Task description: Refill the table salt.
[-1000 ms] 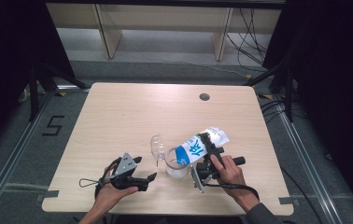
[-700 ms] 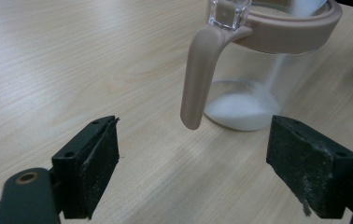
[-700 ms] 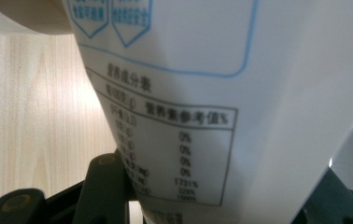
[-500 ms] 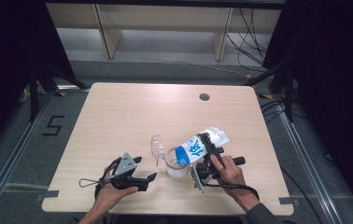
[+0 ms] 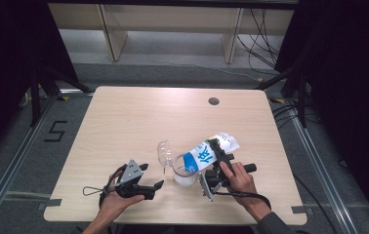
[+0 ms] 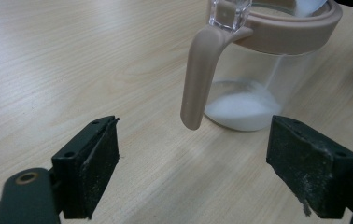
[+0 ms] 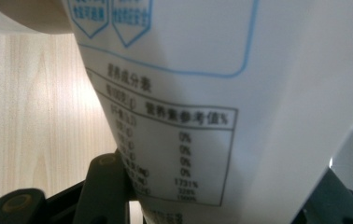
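Two grippers in play. You held right gripper (image 5: 215, 155) with jaws clamped on white pouch (image 5: 207, 153), pouch long axis tilted, mouth down-left over jar (image 5: 182, 173) near table (image 5: 124, 122) front edge. White granules lay in jar bottom (image 6: 242, 109). You kept left gripper (image 5: 146, 181) resting on table just left of jar, jaws wide open, empty, jar handle (image 6: 198, 84) straight ahead between them. Left hand nearer for steadying jar.
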Tool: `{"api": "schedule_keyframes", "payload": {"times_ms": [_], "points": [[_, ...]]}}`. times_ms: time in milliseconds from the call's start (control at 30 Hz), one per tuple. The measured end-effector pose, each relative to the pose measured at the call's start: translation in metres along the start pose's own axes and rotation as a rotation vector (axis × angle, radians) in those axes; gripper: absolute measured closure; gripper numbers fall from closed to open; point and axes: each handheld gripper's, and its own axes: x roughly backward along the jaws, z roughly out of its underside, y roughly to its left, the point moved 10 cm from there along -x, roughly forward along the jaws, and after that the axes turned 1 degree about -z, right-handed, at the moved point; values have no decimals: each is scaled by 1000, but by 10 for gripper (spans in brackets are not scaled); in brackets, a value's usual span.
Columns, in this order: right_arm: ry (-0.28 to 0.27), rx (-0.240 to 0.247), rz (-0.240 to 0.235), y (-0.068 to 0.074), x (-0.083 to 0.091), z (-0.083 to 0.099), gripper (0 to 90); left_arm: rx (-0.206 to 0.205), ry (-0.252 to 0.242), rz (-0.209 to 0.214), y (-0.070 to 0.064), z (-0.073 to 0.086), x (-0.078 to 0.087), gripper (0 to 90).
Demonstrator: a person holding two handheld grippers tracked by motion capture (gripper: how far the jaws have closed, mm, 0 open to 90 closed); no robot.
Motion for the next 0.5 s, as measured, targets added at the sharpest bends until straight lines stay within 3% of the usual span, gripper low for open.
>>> {"api": "schedule_keyframes", "payload": {"times_ms": [67,133,300,433,500], "points": [[11,-20,-5,2,1,1,523,4,2,1,0,0,0,165],[-5,8,3,-1,0,-1,523,4,2,1,0,0,0,165],[-4,8,2,-1,0,0,523,4,2,1,0,0,0,165],[17,-51,-12,5,0,2,524,3,5,-4,0,1,0,165],[21,-57,-9,5,1,3,525,-1,7,-4,0,1,0,165]]}}
